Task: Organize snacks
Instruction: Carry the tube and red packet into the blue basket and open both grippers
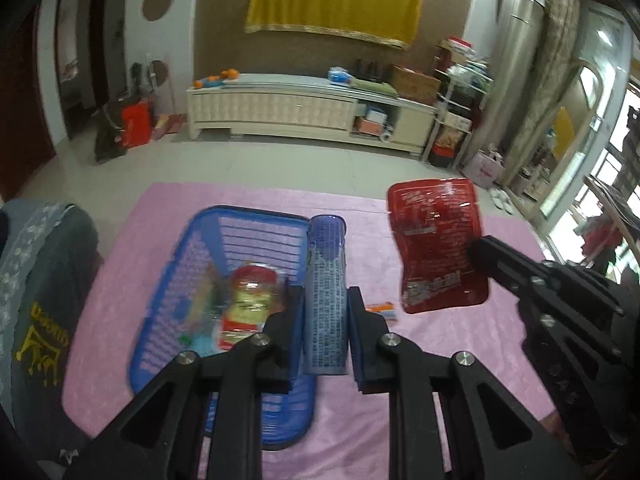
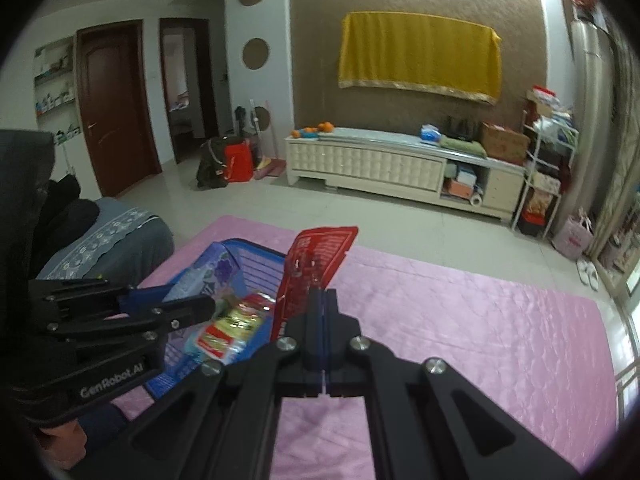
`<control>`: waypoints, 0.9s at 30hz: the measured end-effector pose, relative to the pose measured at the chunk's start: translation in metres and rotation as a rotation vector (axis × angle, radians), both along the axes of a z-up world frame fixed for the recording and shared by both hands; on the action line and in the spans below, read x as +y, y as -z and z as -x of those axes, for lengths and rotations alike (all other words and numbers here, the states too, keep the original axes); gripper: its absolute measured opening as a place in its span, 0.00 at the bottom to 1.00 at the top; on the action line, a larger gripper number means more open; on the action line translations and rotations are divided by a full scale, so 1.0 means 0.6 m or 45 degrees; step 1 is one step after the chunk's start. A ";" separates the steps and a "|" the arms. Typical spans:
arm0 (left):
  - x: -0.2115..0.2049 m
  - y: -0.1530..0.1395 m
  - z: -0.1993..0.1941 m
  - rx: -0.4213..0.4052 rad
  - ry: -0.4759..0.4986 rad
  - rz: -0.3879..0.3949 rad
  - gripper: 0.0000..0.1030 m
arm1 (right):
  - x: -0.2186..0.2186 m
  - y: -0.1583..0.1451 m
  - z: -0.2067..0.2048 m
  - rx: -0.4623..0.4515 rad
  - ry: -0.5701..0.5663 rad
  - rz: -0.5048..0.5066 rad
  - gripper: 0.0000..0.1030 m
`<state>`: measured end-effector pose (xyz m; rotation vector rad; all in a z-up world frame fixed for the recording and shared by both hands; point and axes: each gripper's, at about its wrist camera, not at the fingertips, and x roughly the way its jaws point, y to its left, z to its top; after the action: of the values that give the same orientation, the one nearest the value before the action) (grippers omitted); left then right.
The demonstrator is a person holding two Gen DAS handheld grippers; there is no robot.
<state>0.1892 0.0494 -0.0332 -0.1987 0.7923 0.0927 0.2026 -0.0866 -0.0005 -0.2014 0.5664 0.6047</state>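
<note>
Our left gripper [image 1: 325, 312] has its jaws clamped on a blue-purple snack packet [image 1: 326, 292], pads pressing its two long sides, the packet standing lengthwise between them and lifted clear of the pink cloth [image 1: 460, 360]. Our right gripper [image 2: 323, 308] has its jaws pinched tight on the lower edge of a red snack pouch [image 2: 316, 264], which stands up from the pads and is seen edge-on from that wrist. From the left wrist the red pouch hangs off to the right, held above the cloth. Just left of the blue-purple packet sits the blue basket [image 1: 256, 220] on the cloth-covered bench, with a red-and-yellow snack pack [image 1: 248, 304] and other blurred wrappers inside. A small orange packet [image 1: 382, 309] lies on the cloth between the two held snacks.
</note>
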 end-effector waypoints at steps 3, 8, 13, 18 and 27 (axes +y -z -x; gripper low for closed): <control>0.033 0.002 0.015 -0.002 -0.004 0.006 0.18 | 0.035 0.000 0.002 0.014 -0.032 -0.011 0.02; 0.088 0.020 0.023 0.011 -0.056 0.026 0.18 | 0.091 0.025 -0.008 0.057 -0.078 0.016 0.02; 0.128 0.054 0.006 0.052 -0.080 0.056 0.18 | 0.136 0.061 -0.020 0.122 -0.092 0.039 0.02; 0.147 0.095 -0.019 0.098 -0.067 0.100 0.18 | 0.163 0.097 -0.033 0.172 -0.097 0.076 0.02; 0.151 0.150 -0.054 0.163 -0.046 0.145 0.18 | 0.191 0.148 -0.067 0.252 -0.084 0.147 0.02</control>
<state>0.2215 0.1403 -0.1234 -0.3174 0.9227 0.0953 0.2426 0.0278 -0.0896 -0.2714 0.7890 0.6608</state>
